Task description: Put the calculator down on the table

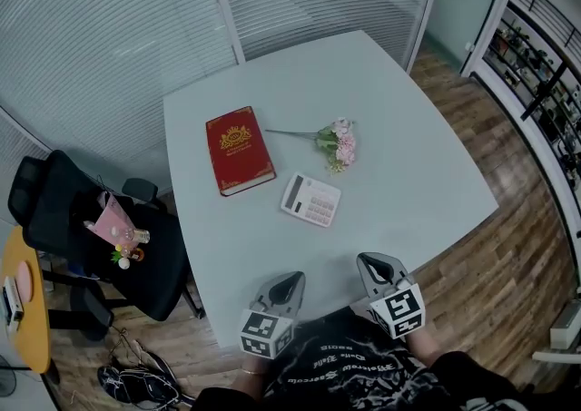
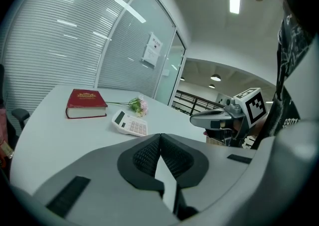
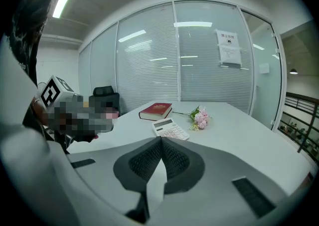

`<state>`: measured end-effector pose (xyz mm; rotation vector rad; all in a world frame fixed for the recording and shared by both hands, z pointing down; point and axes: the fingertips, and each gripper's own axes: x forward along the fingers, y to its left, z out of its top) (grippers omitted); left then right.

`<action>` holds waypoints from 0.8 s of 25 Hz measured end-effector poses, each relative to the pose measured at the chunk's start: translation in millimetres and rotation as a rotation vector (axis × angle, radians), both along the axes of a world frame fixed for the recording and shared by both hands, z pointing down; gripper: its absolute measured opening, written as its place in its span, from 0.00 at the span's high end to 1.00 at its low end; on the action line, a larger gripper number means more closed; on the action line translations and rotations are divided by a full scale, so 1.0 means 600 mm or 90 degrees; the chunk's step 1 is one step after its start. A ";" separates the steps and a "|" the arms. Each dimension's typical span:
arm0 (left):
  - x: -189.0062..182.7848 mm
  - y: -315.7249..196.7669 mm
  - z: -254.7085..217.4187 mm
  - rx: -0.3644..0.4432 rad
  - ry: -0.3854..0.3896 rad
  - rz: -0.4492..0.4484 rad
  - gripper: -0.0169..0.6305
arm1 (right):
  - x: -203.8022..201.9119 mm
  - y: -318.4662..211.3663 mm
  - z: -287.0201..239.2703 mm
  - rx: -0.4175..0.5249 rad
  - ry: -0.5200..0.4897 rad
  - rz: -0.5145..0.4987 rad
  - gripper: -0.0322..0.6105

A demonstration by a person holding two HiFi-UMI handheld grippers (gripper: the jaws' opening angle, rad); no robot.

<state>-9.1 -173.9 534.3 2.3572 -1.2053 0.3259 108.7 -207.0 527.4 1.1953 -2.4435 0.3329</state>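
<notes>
The left tongs point(image 1: 289, 280) are closed tight and empty at the near edge of the surface point(image 1: 408, 146). Further in lie a book point(image 1: 239, 150), then the calculator point(image 1: 310, 200) flat on the surface, well ahead of both tongs, then flowers point(image 1: 338, 144). The right tongs point(image 1: 370, 264) are likewise closed on nothing.

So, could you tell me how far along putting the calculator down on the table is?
Done: the calculator lies flat on the table, near the red book and pink flowers. In hand: nothing; the left hand-held gripper and right hand-held gripper are shut, empty, at the near edge. Remaining: nothing visible.
</notes>
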 end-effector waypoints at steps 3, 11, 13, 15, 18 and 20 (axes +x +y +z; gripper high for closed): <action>0.005 0.000 -0.013 -0.002 0.073 -0.003 0.94 | -0.002 0.003 0.003 -0.009 0.000 -0.003 0.94; 0.015 -0.006 -0.030 0.028 0.072 -0.007 0.94 | -0.003 0.011 0.018 -0.006 0.026 -0.018 0.94; 0.018 -0.004 -0.025 0.031 0.050 -0.001 0.94 | -0.003 0.013 0.019 -0.005 0.026 -0.019 0.94; 0.021 -0.002 -0.019 0.033 0.030 0.004 0.94 | 0.000 0.011 0.018 -0.003 0.029 -0.022 0.94; 0.021 0.000 -0.017 0.027 0.031 0.006 0.94 | -0.001 0.008 0.018 -0.004 0.028 -0.020 0.94; 0.021 -0.001 -0.022 0.022 0.051 0.001 0.94 | -0.001 0.010 0.018 -0.006 0.027 -0.016 0.94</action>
